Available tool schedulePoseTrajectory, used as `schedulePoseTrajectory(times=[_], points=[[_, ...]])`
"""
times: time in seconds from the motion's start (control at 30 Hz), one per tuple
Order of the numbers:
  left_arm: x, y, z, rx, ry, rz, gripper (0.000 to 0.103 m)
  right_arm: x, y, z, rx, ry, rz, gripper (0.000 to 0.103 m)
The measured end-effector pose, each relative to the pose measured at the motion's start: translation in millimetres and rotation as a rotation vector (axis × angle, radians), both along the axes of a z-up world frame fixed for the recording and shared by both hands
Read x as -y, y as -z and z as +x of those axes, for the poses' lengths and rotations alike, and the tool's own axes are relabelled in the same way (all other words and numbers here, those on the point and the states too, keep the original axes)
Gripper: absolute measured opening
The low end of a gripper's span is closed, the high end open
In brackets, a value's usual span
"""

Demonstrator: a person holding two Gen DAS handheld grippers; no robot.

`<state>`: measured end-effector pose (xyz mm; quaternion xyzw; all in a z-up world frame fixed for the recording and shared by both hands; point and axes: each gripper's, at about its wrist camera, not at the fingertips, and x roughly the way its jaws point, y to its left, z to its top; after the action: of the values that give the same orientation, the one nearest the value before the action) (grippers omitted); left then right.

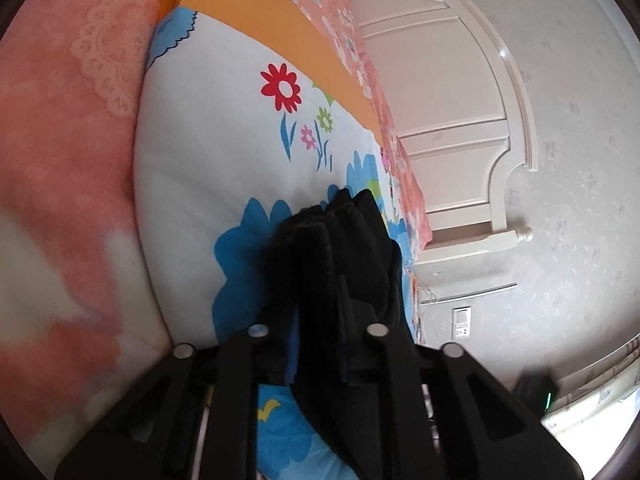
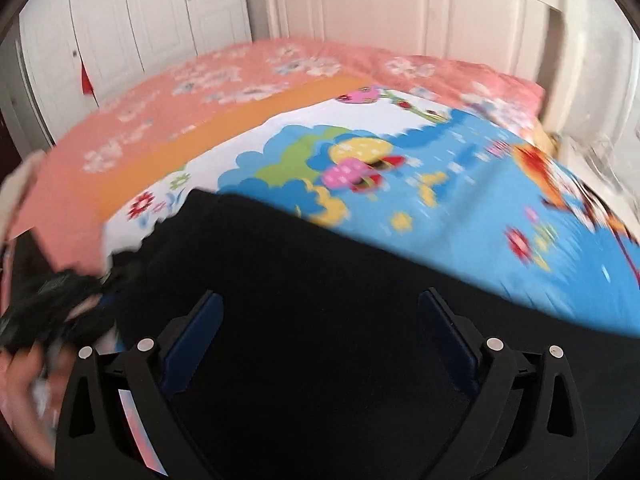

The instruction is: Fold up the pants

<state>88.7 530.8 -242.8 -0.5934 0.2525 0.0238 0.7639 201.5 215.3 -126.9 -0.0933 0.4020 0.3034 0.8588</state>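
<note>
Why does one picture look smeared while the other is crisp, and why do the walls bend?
Right wrist view: motion blur smears the cartoon bedsheet and the black pants. Left wrist view: mostly sharp, the red flower crisp, the pants bunched between the left hand-held gripper. Both: fisheye lenses curve the white headboard.

left gripper [image 1: 320, 264]: matte black plastic, two linkage arms per side
left gripper pivots: four round silver pins, set in a row across the arms
left gripper side plates: black, with triangular cut-outs
left gripper pads: dark blue strips along the inner faces, mostly hidden
right gripper [image 2: 320, 300]: same black build, two silver pins on each side
right gripper fingers [image 2: 200, 320]: black backs, flat dark blue pads on the inner faces
right gripper side plates: long teardrop slots cut through
right gripper underside: pale shiny strip at lower left, reflecting pink and blue
other gripper seen from right wrist: black blur at the left edge, detail lost
</note>
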Motion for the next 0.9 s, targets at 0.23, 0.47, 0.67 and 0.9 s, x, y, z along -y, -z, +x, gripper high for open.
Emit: schedulePoseTrajectory(times=[0.23, 0.47, 0.67, 0.9], points=[[79.4, -131.3, 10.1, -0.115, 0.013, 0.601, 0.011, 125.3, 35.5, -0.5, -0.088, 0.200, -0.196, 0.098], [322.5, -211.2, 20.6, 0.001, 0.249, 1.471, 0.011, 244.4, -3.6, 34.3, -0.410, 0.188, 0.463, 0.098], [474.7, -115.5, 0.8, 0.095, 0.598, 1.903, 0.011, 326.5, 19.1, 58.4, -0.664, 0.276, 0.805, 0.098], [487.3, -71.2, -9.8, 0.075, 0.688, 2.036, 0.012, 319.5, 16.7, 60.3, -0.715, 0.222, 0.788, 0.098]])
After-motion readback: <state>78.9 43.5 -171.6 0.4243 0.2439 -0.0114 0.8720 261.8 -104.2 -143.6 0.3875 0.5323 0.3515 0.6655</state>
